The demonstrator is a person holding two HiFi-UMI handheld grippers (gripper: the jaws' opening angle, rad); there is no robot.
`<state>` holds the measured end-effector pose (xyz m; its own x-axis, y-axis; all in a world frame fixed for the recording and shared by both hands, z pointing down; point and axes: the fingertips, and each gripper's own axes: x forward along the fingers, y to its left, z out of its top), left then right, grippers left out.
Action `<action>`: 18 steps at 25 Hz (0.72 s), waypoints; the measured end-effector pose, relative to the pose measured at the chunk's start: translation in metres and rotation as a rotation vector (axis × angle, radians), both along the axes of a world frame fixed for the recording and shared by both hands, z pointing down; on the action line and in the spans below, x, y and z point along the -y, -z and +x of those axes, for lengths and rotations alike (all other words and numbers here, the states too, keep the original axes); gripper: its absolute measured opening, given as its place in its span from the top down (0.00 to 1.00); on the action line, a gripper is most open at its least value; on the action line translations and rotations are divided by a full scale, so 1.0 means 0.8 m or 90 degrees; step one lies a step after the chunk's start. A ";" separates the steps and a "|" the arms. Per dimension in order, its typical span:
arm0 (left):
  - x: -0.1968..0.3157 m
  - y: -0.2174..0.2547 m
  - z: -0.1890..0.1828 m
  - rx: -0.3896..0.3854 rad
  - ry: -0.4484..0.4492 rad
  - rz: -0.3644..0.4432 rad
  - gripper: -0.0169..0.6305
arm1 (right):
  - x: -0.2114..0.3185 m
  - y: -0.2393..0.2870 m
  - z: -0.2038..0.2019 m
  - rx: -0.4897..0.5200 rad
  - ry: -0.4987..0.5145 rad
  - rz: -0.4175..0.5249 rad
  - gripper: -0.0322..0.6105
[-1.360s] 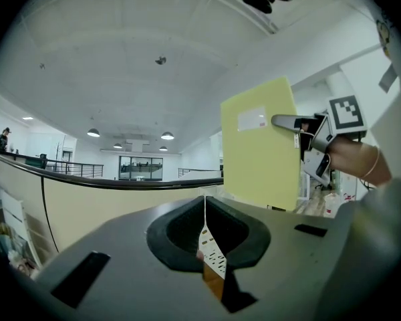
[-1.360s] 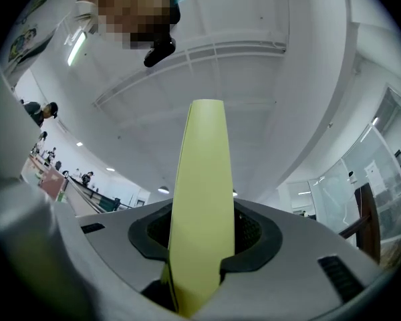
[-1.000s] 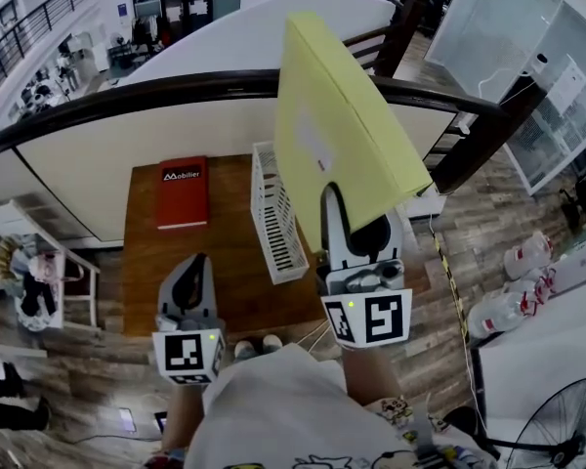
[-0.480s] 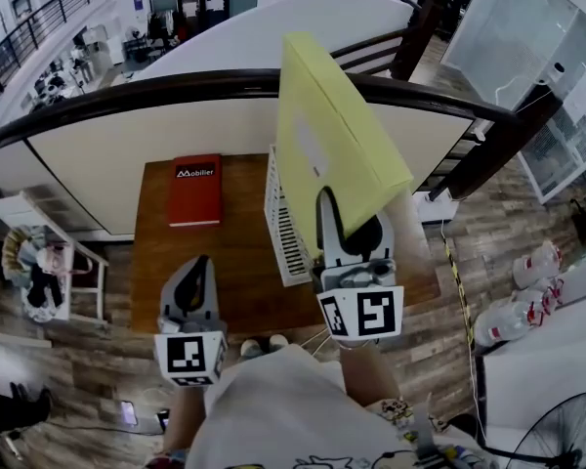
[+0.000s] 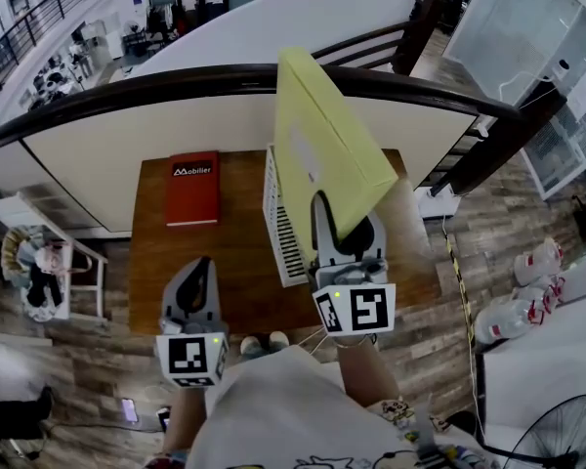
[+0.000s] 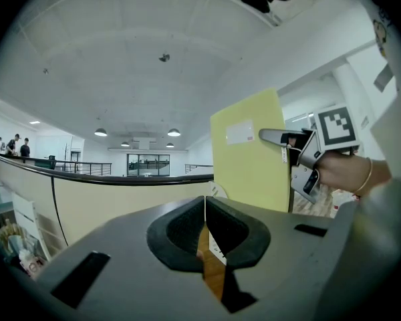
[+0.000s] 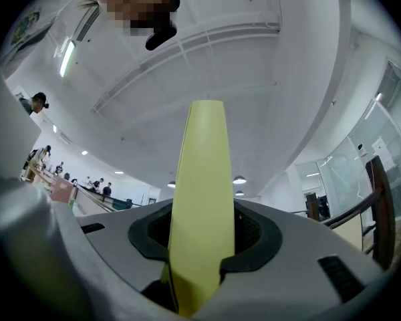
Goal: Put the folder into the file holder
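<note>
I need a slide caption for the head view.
Right gripper holds the yellow folder near the white file holder.

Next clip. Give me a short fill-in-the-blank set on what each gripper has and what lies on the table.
1. The right gripper is shut on the ___ folder.
2. The left gripper, fingers together, holds ___.
3. In the head view, the red book lies on the table to the ___ of the white file holder.

Missing words: yellow; nothing; left
</note>
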<state>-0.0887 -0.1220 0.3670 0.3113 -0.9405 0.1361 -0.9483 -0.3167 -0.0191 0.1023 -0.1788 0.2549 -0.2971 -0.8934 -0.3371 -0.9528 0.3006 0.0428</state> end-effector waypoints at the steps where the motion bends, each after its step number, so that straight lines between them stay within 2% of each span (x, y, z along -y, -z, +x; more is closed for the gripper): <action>1: 0.001 -0.001 0.001 0.000 0.001 -0.001 0.96 | 0.002 -0.004 0.001 0.002 0.001 -0.004 0.71; 7: 0.007 -0.010 0.008 -0.001 0.003 -0.012 0.96 | 0.012 -0.030 0.009 0.028 0.000 -0.021 0.71; 18: 0.018 -0.031 0.012 0.010 -0.002 -0.044 0.96 | 0.010 -0.069 0.013 0.069 -0.006 -0.006 0.71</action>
<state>-0.0794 -0.1362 0.3915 0.3111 -0.9279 0.2056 -0.9472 -0.3203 -0.0122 0.1123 -0.1868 0.3100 -0.2505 -0.8992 -0.3586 -0.9545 0.2913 -0.0637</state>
